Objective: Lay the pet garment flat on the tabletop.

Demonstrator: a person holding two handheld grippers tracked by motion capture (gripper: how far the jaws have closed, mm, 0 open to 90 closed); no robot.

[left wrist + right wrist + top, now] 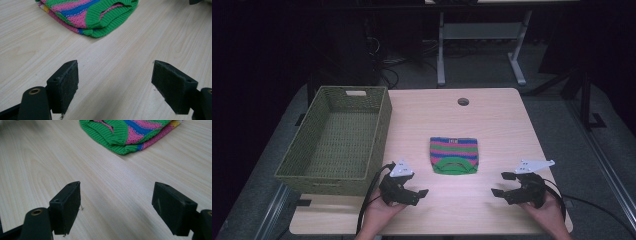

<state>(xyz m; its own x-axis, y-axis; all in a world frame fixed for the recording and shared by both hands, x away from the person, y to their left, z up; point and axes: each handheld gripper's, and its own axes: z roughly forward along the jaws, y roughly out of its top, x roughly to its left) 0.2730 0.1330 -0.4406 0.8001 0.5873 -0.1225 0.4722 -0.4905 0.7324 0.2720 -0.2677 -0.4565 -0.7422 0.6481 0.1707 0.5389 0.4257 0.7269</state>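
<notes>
- Grippers flank a folded knit garment striped in green, pink and blue (454,155), which lies flat near the middle of a pale wood-grain table (492,120), its green ribbed edge turned toward the person.
- Left gripper (418,195), black with a grey three-cornered plate on top, sits low over the table's near edge, just left of the garment and nearer the person; its jaws stand wide apart with nothing between them but bare tabletop.
- Right gripper (503,184) mirrors it on the other side, jaws likewise spread and empty, pointing inward toward the garment's near right corner.
- From the left gripper view the garment (92,15) lies ahead and slightly to the left of the jaws, well apart from the pads; from the right gripper view it (130,133) lies ahead and slightly to the right.
- Garment's longer side appears to run across the table, left to right, so each gripper faces one end of the near green hem; neither looks clearly closer, though the left seems marginally nearer to its corner.
- Both hands grasp the tools from below the table's near edge, forearms angled inward so the two tools converge on the cloth.
- Olive-green woven basket (302,165), rectangular and empty, stands at the table's left side, beside the left gripper, a likely destination for the cloth.
</notes>
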